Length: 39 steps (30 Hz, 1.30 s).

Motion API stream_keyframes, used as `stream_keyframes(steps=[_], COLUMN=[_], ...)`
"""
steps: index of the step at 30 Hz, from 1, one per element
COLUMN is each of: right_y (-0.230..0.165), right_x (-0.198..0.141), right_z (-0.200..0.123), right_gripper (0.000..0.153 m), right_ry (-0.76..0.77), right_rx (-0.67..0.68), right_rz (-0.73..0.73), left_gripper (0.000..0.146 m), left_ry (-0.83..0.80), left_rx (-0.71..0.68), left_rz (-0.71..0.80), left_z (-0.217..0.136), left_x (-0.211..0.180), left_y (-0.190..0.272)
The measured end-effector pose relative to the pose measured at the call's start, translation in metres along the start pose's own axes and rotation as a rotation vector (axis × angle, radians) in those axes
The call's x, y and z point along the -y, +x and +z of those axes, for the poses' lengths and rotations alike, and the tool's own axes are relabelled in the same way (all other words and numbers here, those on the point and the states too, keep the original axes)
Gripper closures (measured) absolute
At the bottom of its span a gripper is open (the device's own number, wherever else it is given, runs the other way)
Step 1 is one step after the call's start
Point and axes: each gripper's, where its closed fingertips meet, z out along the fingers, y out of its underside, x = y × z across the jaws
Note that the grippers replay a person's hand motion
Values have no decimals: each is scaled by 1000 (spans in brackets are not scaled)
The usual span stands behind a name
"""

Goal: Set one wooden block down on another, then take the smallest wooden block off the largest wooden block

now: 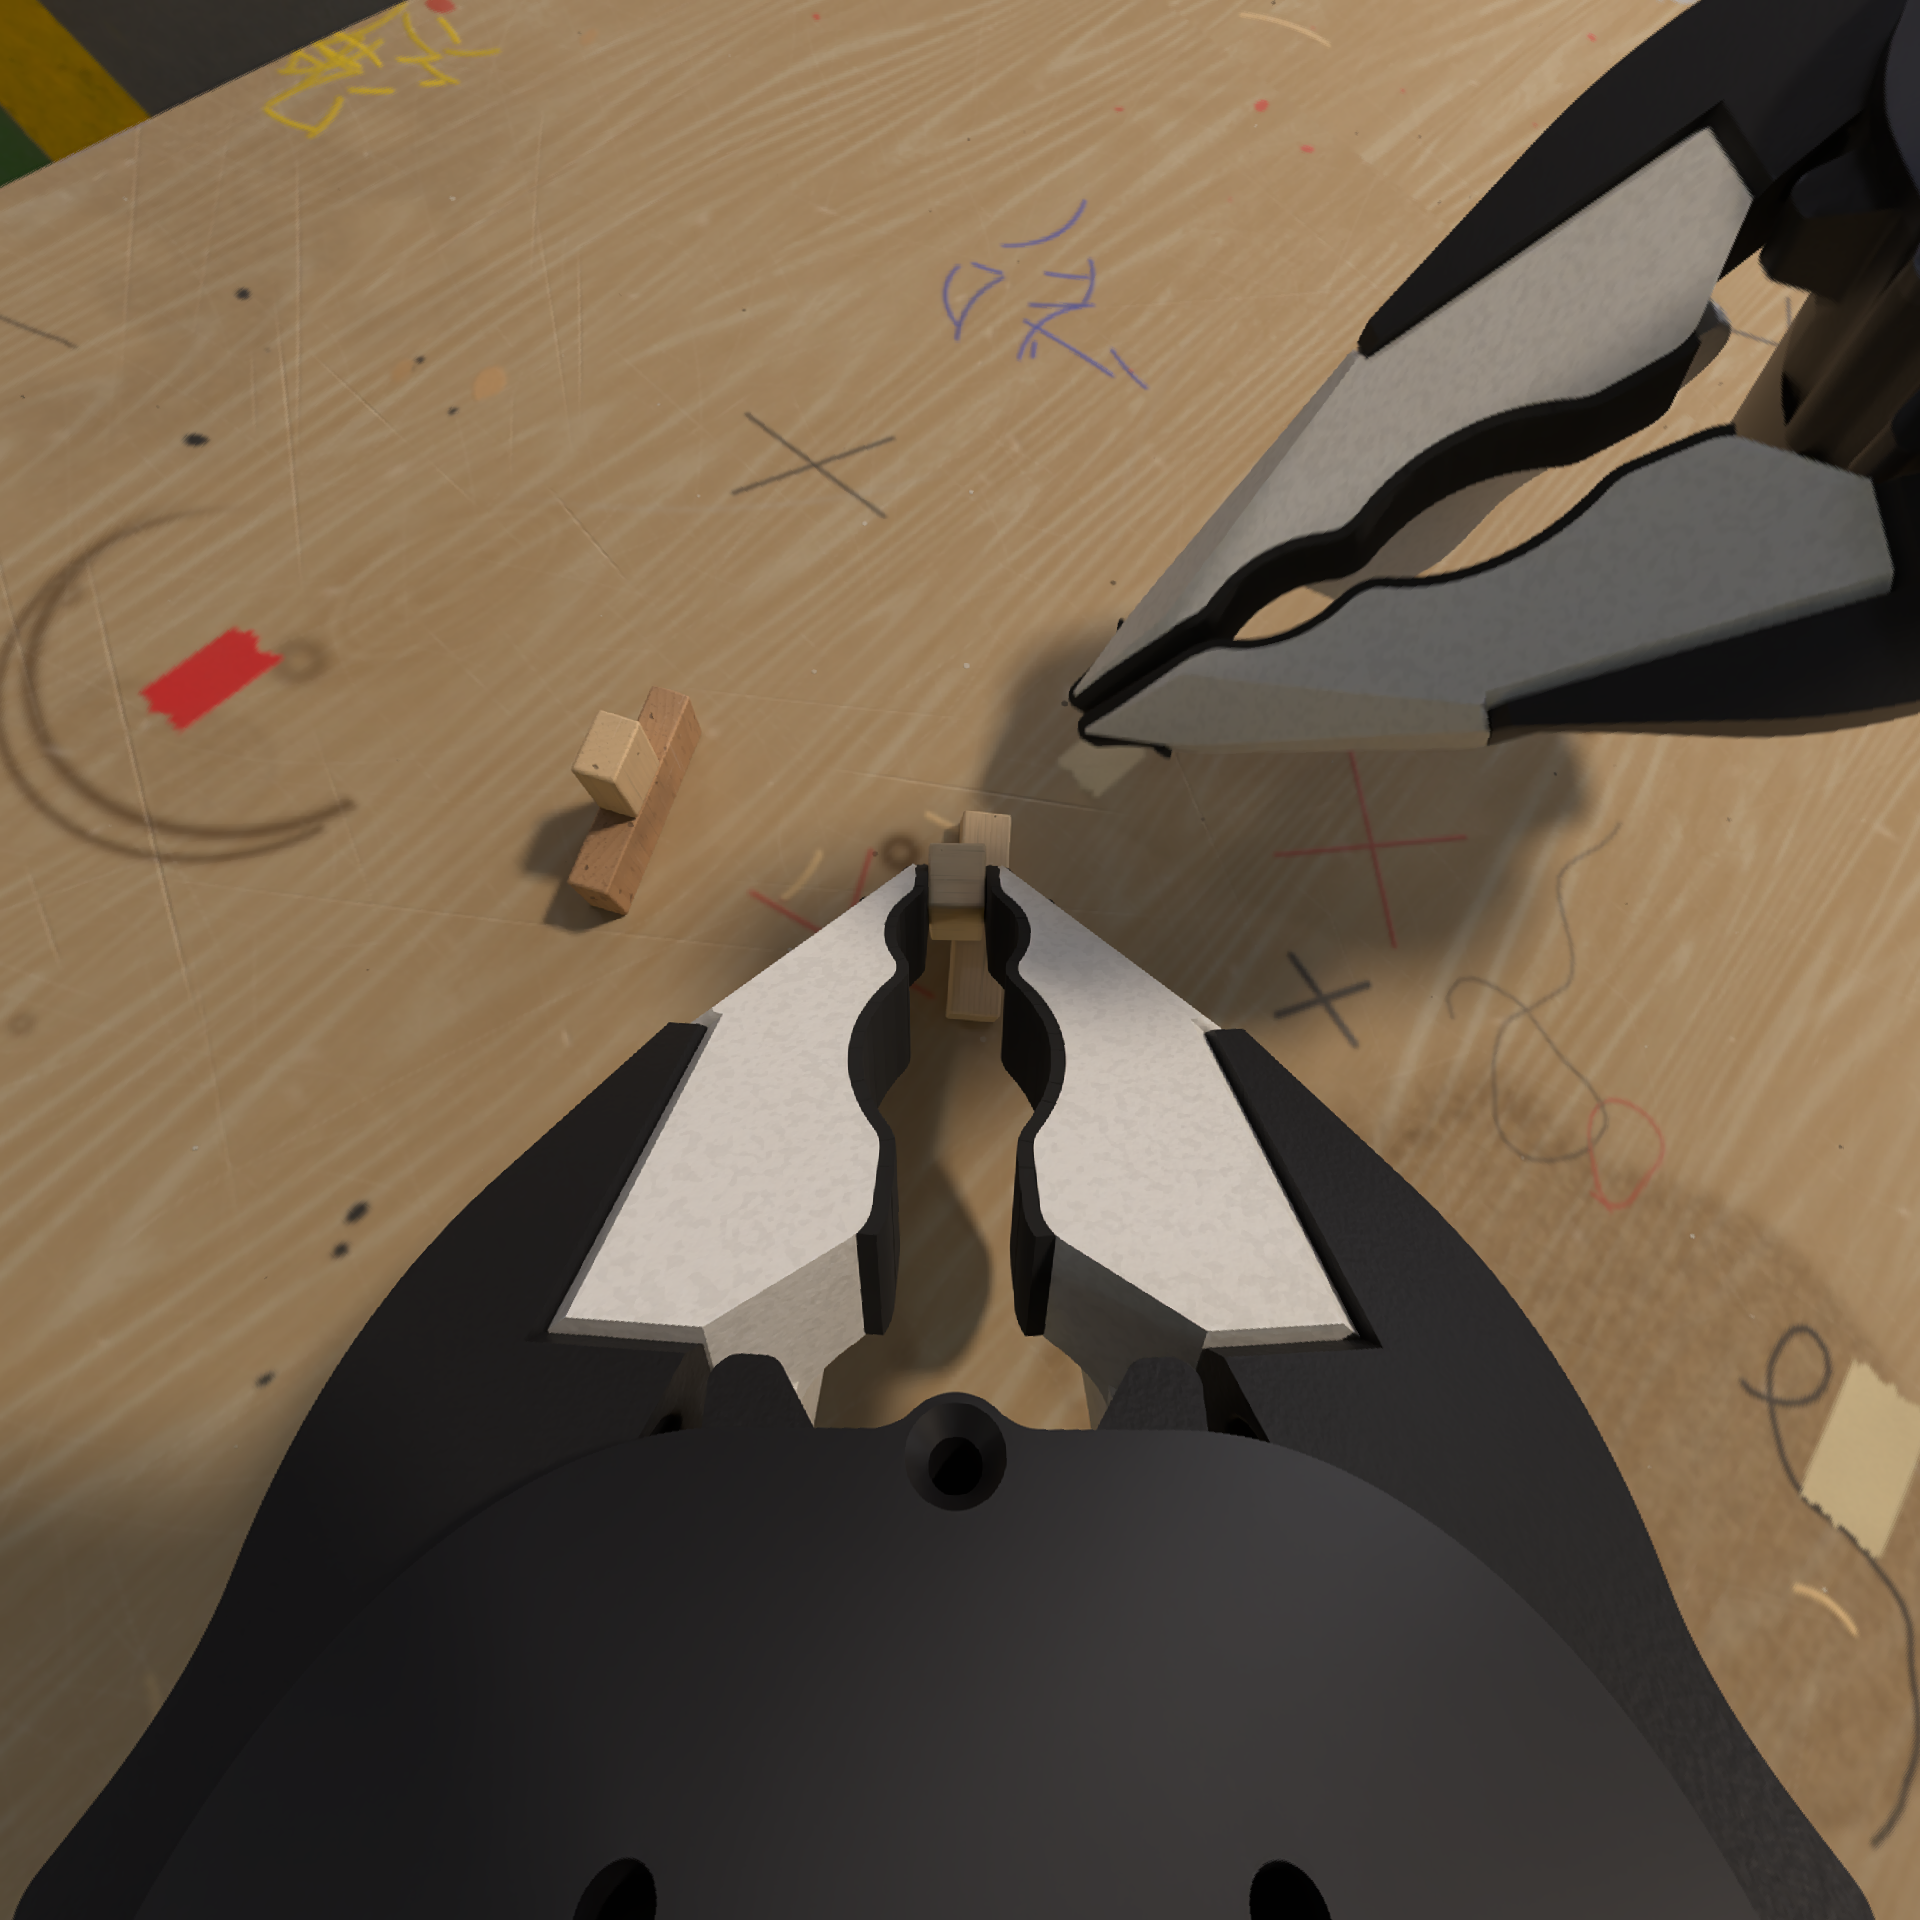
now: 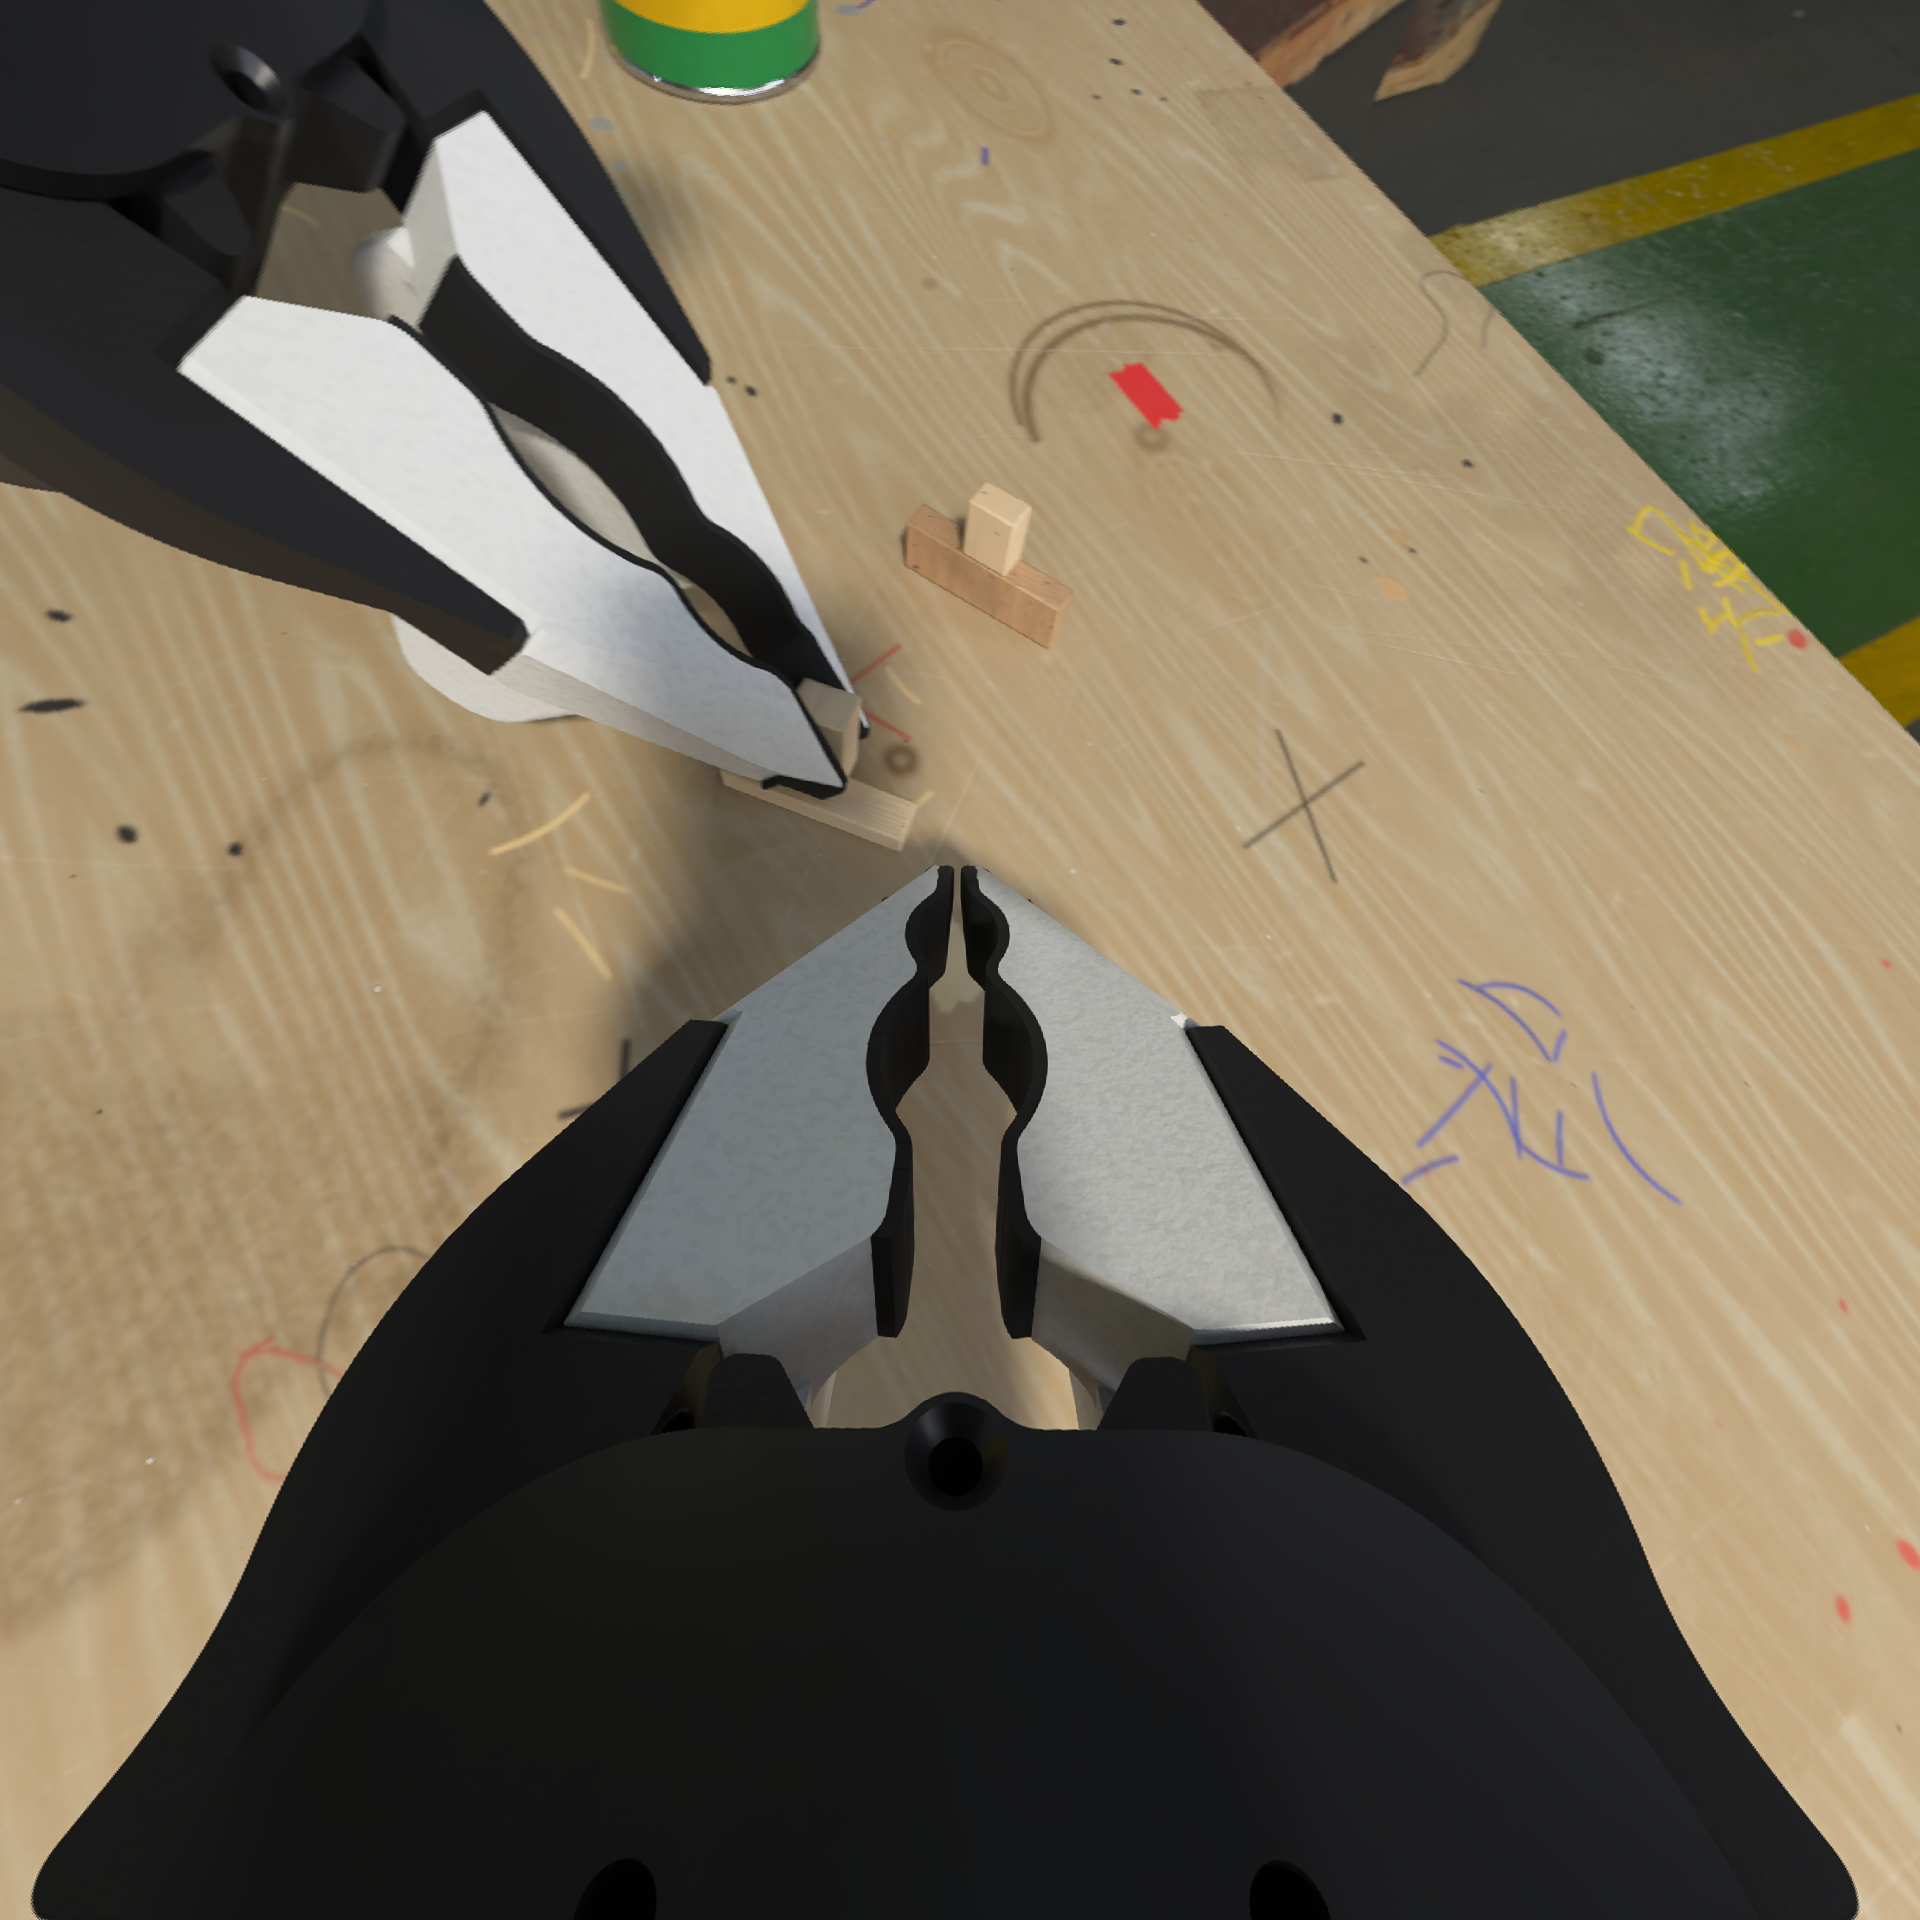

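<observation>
My left gripper (image 1: 954,876) is shut on a small pale wooden block (image 1: 957,891). It holds the block right over a long pale block (image 1: 970,987) that lies flat on the table; I cannot tell whether the two touch. The right wrist view shows the same: left gripper (image 2: 840,746), small block (image 2: 837,713), long pale block (image 2: 868,816). To the left lies a larger brown block (image 1: 636,831) with a pale block (image 1: 615,764) on top; both also show in the right wrist view, the brown block (image 2: 1023,603) under the pale one (image 2: 996,530). My right gripper (image 2: 954,875) is shut and empty and hovers close by (image 1: 1083,709).
The wooden tabletop (image 1: 416,364) bears scribbles, crosses and a red tape patch (image 1: 208,677). A green and yellow can (image 2: 712,42) stands at the far end in the right wrist view. The table edge and a green floor (image 2: 1714,343) lie to the right there.
</observation>
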Motion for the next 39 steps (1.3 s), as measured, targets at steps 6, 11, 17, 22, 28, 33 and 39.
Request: stream_keyframes(steps=[6,11,17,22,28,33,39], right_y=[-11,-14,-7,-5,-6,-6,0], right_x=[-7,-9,17,34,28,27,50], right_z=[2,-3,-16,9,17,13,25], right_gripper=[150,137,144,151,153,150,145], right_ry=[-51,-81,-30,-109,-144,-127,-97], right_rx=[70,99,128,190,219,214,272], right_rz=[0,-2,-29,-82,-83,-72,-163], left_gripper=[136,136,123,125,125,122,125], left_ry=[-4,-5,99,169,94,42,49], left_rx=[-40,-26,-31,70,147,125,102], left_rz=[0,59,20,-43,-13,2,-20], left_z=[1,0,-15,-41,-41,-28,-30], left_x=[1,0,11,11,0,-5,-4], left_y=[4,7,3,-30,-65,-70,-67])
